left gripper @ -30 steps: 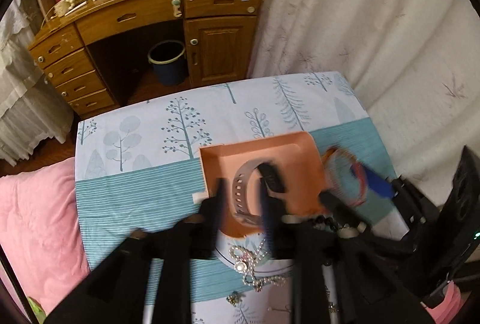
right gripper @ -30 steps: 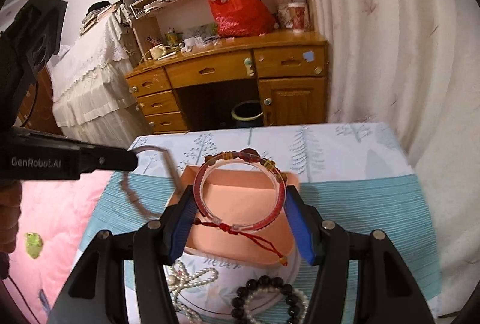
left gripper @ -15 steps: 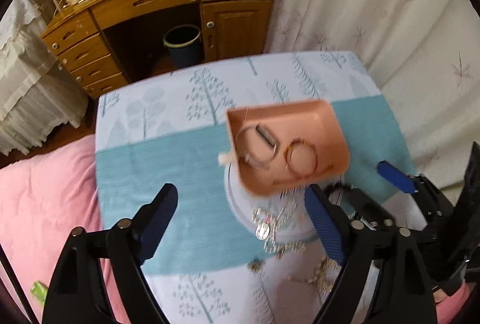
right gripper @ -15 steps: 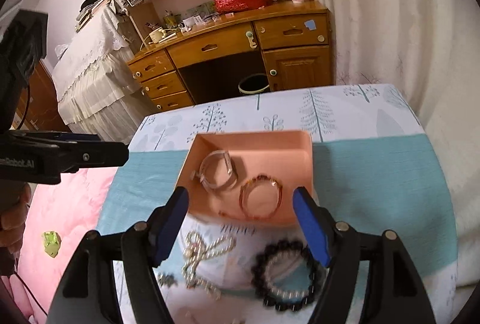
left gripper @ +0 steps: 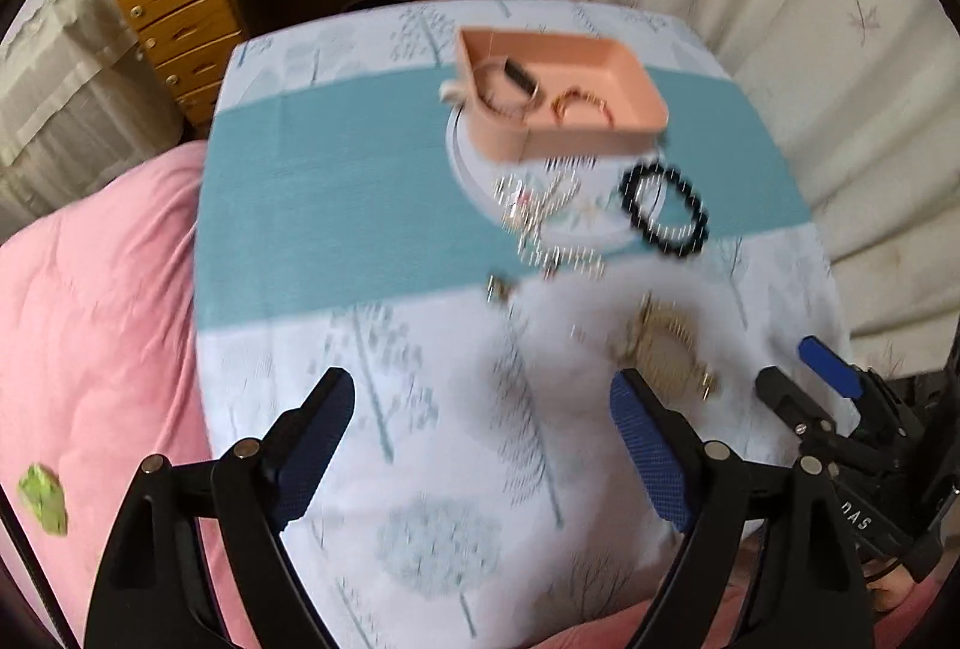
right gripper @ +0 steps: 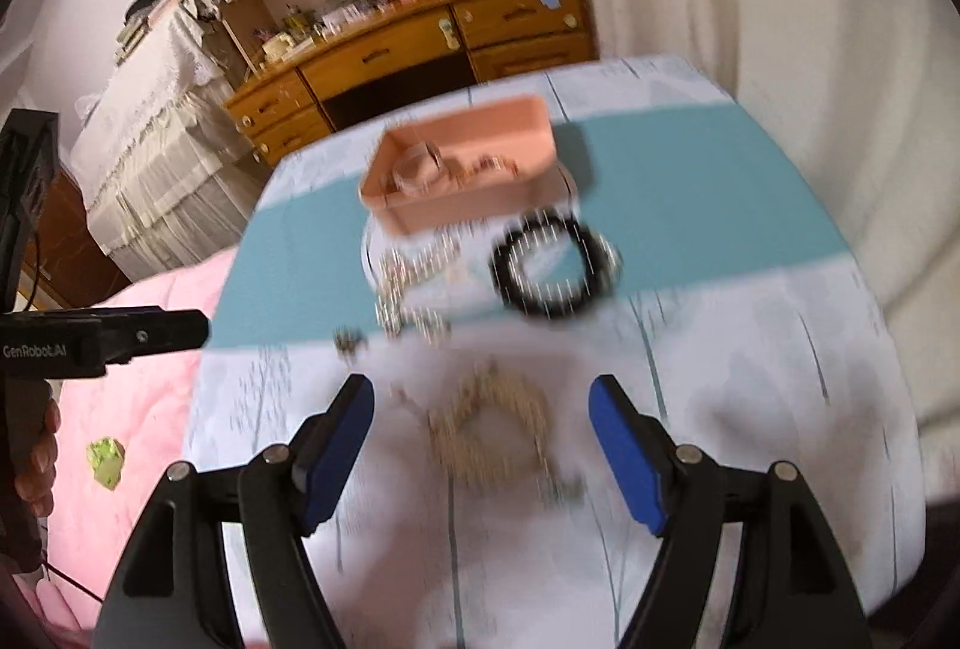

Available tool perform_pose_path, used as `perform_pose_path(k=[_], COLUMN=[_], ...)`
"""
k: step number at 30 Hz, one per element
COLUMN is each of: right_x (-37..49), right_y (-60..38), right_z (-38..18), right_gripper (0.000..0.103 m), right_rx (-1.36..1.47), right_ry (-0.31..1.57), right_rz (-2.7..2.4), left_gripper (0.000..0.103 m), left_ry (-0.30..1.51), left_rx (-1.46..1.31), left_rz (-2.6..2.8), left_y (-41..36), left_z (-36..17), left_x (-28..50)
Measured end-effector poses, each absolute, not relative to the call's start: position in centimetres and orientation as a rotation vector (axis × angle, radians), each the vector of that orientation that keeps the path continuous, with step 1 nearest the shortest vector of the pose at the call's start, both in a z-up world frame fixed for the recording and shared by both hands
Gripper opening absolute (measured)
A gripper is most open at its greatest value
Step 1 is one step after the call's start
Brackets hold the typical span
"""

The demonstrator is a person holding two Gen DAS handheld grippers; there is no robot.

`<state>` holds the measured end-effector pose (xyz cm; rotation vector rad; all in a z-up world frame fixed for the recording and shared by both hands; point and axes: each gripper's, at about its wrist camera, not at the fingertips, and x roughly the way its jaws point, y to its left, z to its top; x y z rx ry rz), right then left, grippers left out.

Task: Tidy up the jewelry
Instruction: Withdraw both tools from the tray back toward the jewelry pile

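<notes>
Tablecloth (left gripper: 336,205) held tray (left gripper: 600,132) at 12 o'clock; both grippers (left gripper: 480,445) (right gripper: 480,439) were spread empty, jaws just opened, bracelets dropped in tray.

Left gripper (left gripper: 483,427) and right gripper (right gripper: 482,427) were black plastic frames, blue textured pads (left gripper: 651,454), silver screws (right gripper: 688,453), white "GenRobot.AI" lettering.

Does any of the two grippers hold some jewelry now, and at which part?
Nothing is held: the left gripper and right gripper are both open and empty.
</notes>
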<state>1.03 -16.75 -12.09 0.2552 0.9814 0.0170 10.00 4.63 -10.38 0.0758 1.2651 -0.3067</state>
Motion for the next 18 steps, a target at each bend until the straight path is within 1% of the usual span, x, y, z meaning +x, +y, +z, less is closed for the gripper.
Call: perform_pose_path(k=[6, 12, 18], right_x=[-3.5, -5.2, -5.4], right_y=[-16.8, -16.8, -16.5], right_z=[-12.9, -11.9, -11.8], right_gripper=[0.075, 0.075, 0.075], right_rx=[0.300, 0.261, 0.179], right_ry=[0.999, 0.980, 1.010], right_rz=[-0.012, -0.026, -0.009], left_gripper=[0.086, 0.086, 0.086], left_ry=[1.230, 1.217, 1.255], left_rx=[0.121, 0.132, 0.113], left_rz=[-0.344, -0.342, -0.326], left_y=[4.7, 4.0, 3.3], left_z=[-10.4, -10.0, -10.4], left_x=[4.8, 3.3, 2.9])
